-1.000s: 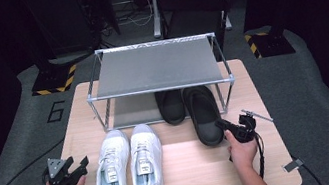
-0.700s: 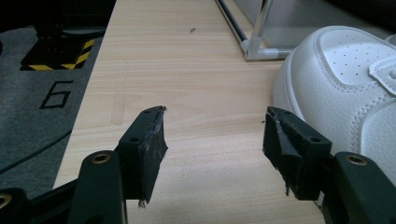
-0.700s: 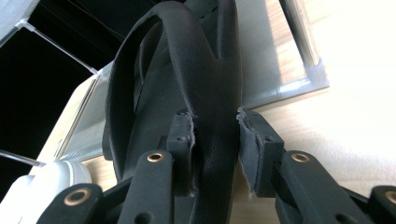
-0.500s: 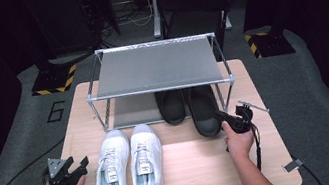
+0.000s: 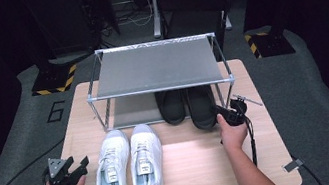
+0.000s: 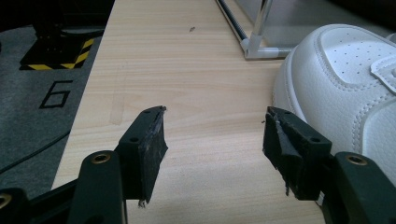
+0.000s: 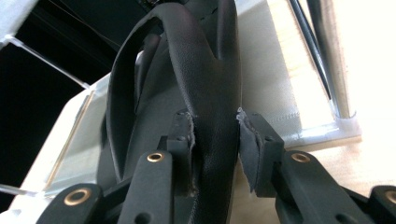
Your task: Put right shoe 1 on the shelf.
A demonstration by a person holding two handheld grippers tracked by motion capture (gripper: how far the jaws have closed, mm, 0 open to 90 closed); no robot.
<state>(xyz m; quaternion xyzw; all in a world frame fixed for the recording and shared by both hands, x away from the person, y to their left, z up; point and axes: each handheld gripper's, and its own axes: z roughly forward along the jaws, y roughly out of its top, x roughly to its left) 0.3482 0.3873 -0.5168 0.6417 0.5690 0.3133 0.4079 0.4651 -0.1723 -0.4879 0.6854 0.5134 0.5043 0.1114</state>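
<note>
- Here, the right tool (image 5: 224,113) was seen closed on the heel collar of the right-hand black shoe (image 5: 202,105), the jaws pinching the leather wall from both sides in the right gripper view (image 7: 215,140).
- That shoe was found on the lower level of the shoe rack (image 5: 158,68), toe pointing inward, just beside its mate, the other black shoe (image 5: 171,105), with its heel at the rack's front edge.
- The step in hand was judged to be the seating of this shoe under the shelf; a good result would call for a straight push along the shoe's length, so that it is kept parallel to its mate and clear of the rack's front post (image 5: 231,92).
- The grip was best kept low on the collar and released only once the sole lay flat.
- The left tool (image 5: 68,170) was held wide open and empty above the counter (image 5: 200,167), just beside the white sneakers (image 5: 128,164); its bare pads (image 6: 152,140) were seen near the left sneaker's toe.
- The sneakers were judged to be the next pair to be handled.
</note>
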